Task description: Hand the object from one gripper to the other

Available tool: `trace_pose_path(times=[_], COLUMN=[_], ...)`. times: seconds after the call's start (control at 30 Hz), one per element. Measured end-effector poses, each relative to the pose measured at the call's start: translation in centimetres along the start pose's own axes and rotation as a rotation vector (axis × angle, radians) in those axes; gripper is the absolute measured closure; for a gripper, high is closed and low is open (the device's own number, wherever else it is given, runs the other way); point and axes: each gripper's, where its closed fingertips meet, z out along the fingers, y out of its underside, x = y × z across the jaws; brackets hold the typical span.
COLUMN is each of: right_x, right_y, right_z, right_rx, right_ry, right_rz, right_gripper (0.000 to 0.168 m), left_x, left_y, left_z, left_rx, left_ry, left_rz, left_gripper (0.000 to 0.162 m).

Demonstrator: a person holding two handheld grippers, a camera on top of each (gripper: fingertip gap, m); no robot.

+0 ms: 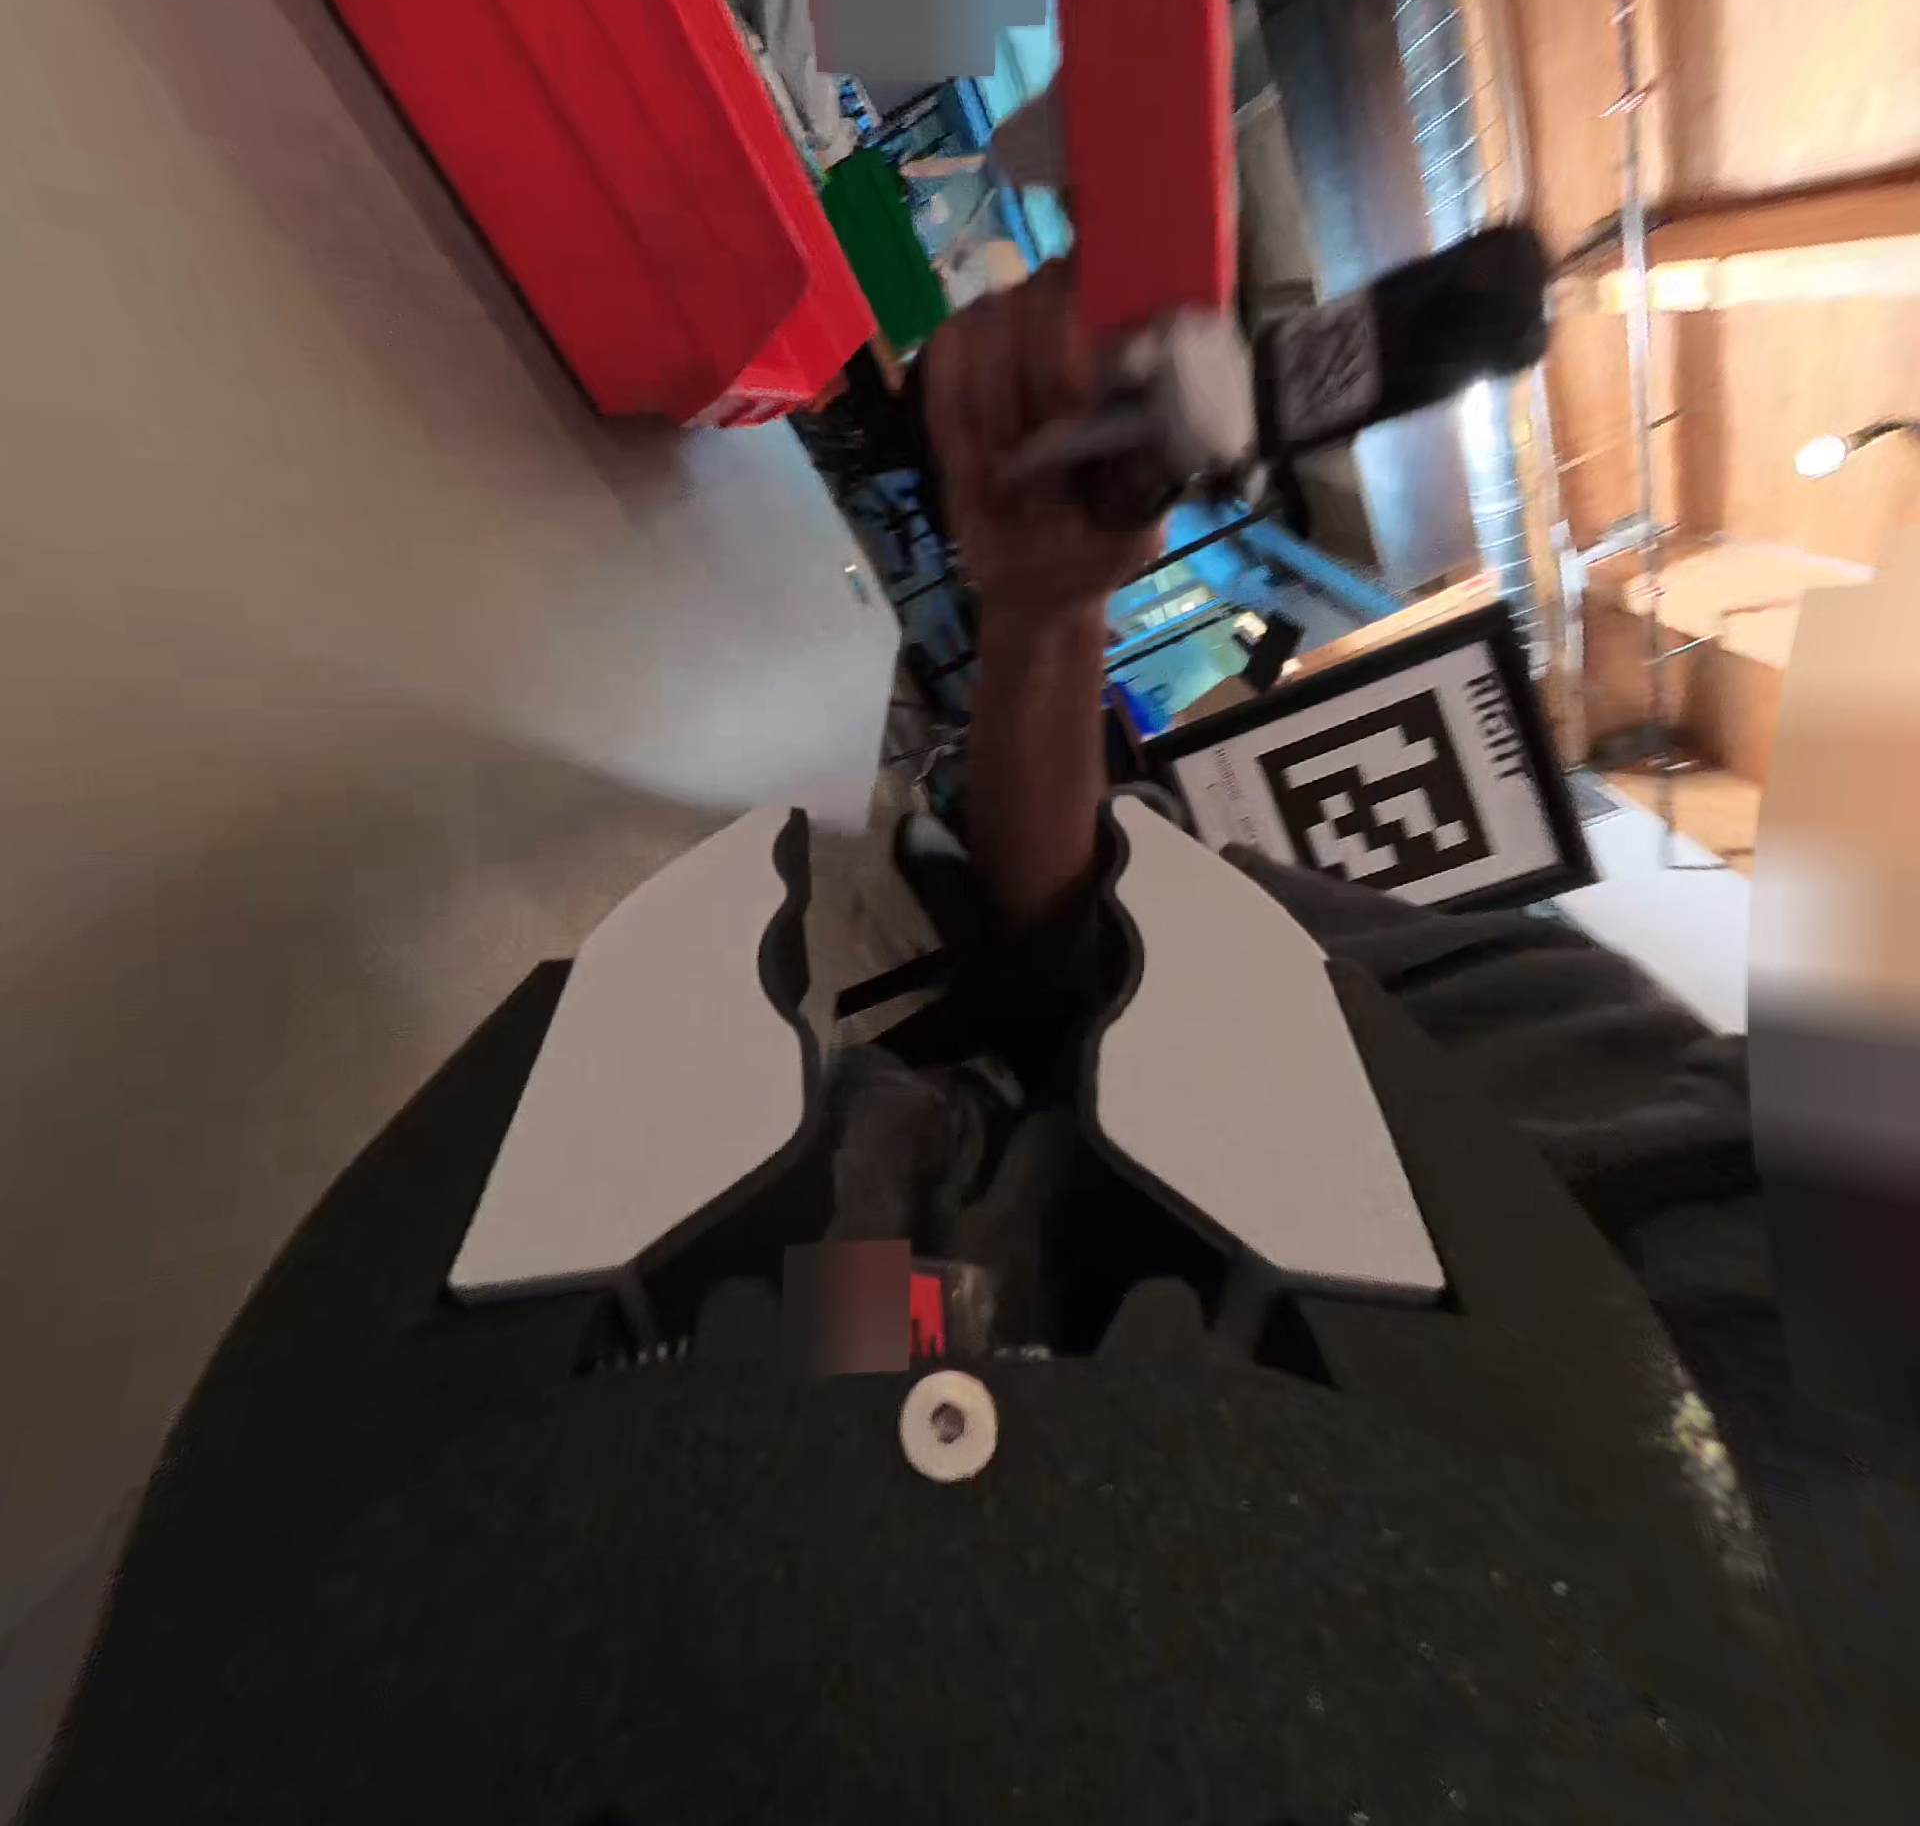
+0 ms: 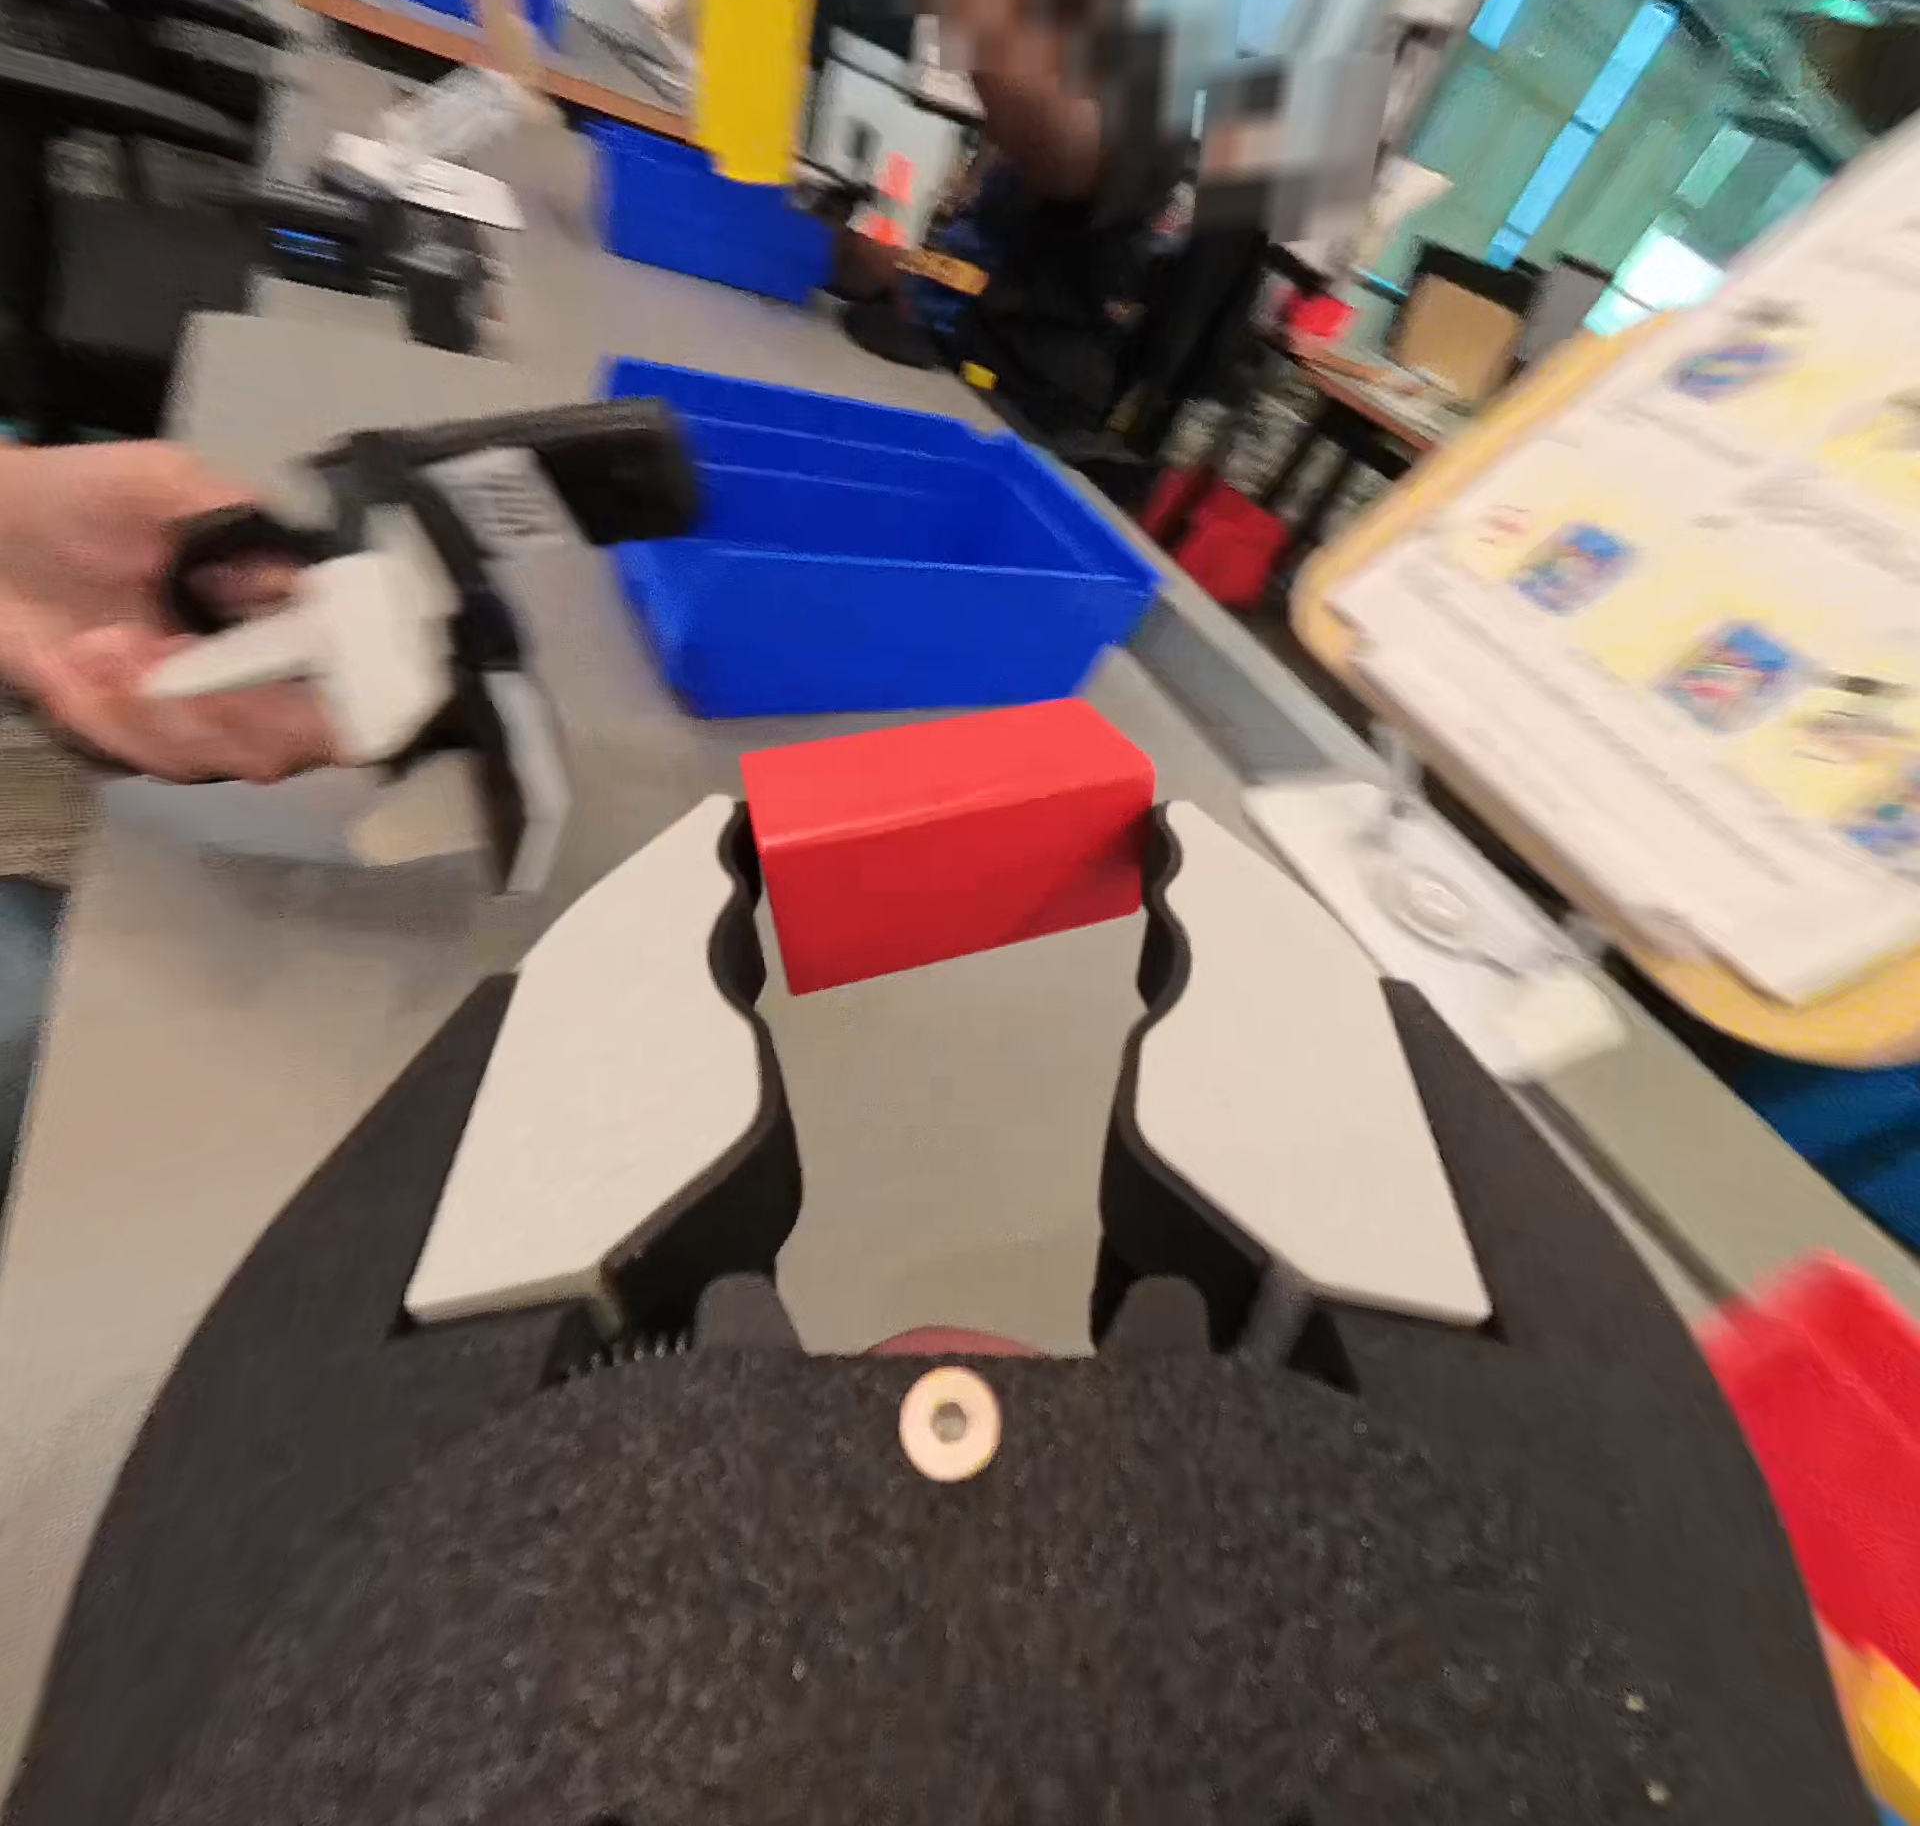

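Currently the right gripper (image 2: 948, 841) fingers clamp the red block (image 2: 940, 841) by its short ends, aloft over the grey worktop (image 2: 312, 1049). Left gripper (image 1: 951, 903) fingers gape, empty. Block looks rigid, light, smooth-faced, possibly slippery; take it across the free long faces, squarely.

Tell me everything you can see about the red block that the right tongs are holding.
The red block is a plain rectangular brick with smooth matte faces and crisp edges, probably plastic, with no markings visible. It is clamped by its two short ends between the tips of the right tongs, held above the grey table, slightly tilted, and touching nothing else. A blue bin sits behind it. In the left wrist view it appears blurred, far ahead.
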Motion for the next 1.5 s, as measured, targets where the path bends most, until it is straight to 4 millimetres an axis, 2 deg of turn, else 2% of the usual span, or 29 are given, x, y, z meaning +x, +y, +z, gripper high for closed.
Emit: trace_pose_path(times=[0.07, 0.1, 0.17, 0.2, 0.23, 0.3, 0.33, 0.4, 0.47, 0.57, 0.67, 0.87, 0.97, 1.1, 1.17, 1.23, 1.27, 1.33, 1.43, 1.47, 1.5], right_x=[5.9, 8.8, 14.4, 16.2, 16.8, 15.9, 15.5, 14.6, 14.2, 14.1, 14.2, 14.6, 14.7, 14.0, 14.6, 16.1, 17.0, 18.3, 18.6, 18.3, 17.8], right_y=[-0.5, 0.3, 4.4, 7.3, 10.7, 16.5, 18.5, 21.5, 23.3, 24.4, 25.6, 25.9, 26.0, 26.5, 25.6, 22.4, 20.2, 14.4, 5.0, 2.8, 1.5], right_z=[-3.0, -4.5, -7.8, -9.5, -10.9, -12.2, -11.8, -11.0, -10.5, -9.2, -8.8, -8.8, -8.6, -8.4, -8.8, -9.5, -10.1, -11.3, -13.1, -13.8, -14.3], right_rx=[-0.091, -0.175, -0.441, -0.587, -0.738, -0.966, -1.005, -1.083, -1.174, -1.219, -1.280, -1.302, -1.256, -1.231, -1.207, -1.109, -1.046, -0.880, -0.541, -0.436, -0.348], right_ry=[0.144, 0.213, 0.392, 0.463, 0.502, 0.515, 0.502, 0.474, 0.476, 0.480, 0.505, 0.544, 0.536, 0.479, 0.498, 0.546, 0.580, 0.620, 0.636, 0.644, 0.654], right_rz=[0.061, 0.112, 0.235, 0.354, 0.532, 0.825, 0.911, 1.026, 1.019, 1.016, 0.990, 0.945, 0.968, 1.008, 0.980, 0.943, 0.913, 0.834, 0.687, 0.625, 0.561], right_gripper=[0.098, 0.097, 0.098, 0.098, 0.098, 0.098, 0.098, 0.098, 0.097, 0.098, 0.098, 0.098, 0.097, 0.095, 0.095, 0.091, 0.089, 0.087, 0.095, 0.101, 0.106], left_x=[-0.5, -0.5, -0.3, -0.4, -0.6, -1.1, -1.1, -0.9, -1.1, -1.2, -1.4, -1.4, -1.6, -1.6, -1.7, -1.5, -1.5, -1.6, -1.4, -1.4, -1.5], left_y=[1.1, 1.2, 1.1, 1.1, 1.2, 1.5, 1.5, 1.6, 1.7, 1.4, 1.6, 1.7, 1.9, 2.0, 1.9, 1.7, 1.7, 1.7, 1.4, 1.2, 1.0], left_z=[-0.3, -0.3, -0.2, -0.1, 0.0, 0.2, 0.2, 0.3, 0.3, 0.1, 0.0, 0.1, 0.3, 0.4, 0.3, 0.2, 0.1, 0.0, -0.2, -0.3, -0.5], left_rx=[-0.019, -0.020, -0.020, -0.023, -0.028, -0.040, -0.041, -0.041, -0.051, -0.040, -0.043, -0.056, -0.071, -0.076, -0.076, -0.068, -0.065, -0.066, -0.053, -0.044, -0.034], left_ry=[-0.043, -0.042, -0.011, -0.008, -0.018, -0.037, -0.037, -0.029, -0.043, -0.053, -0.056, -0.056, -0.061, -0.078, -0.093, -0.092, -0.093, -0.104, -0.105, -0.107, -0.124], left_rz=[0.021, 0.014, -0.008, -0.014, -0.015, -0.017, -0.021, -0.022, -0.014, -0.009, -0.017, -0.016, -0.020, -0.004, 0.007, 0.014, 0.017, 0.026, 0.036, 0.042, 0.054], left_gripper=[0.112, 0.113, 0.116, 0.117, 0.118, 0.118, 0.118, 0.119, 0.119, 0.119, 0.119, 0.119, 0.119, 0.118, 0.118, 0.118, 0.118, 0.118, 0.118, 0.118, 0.118])
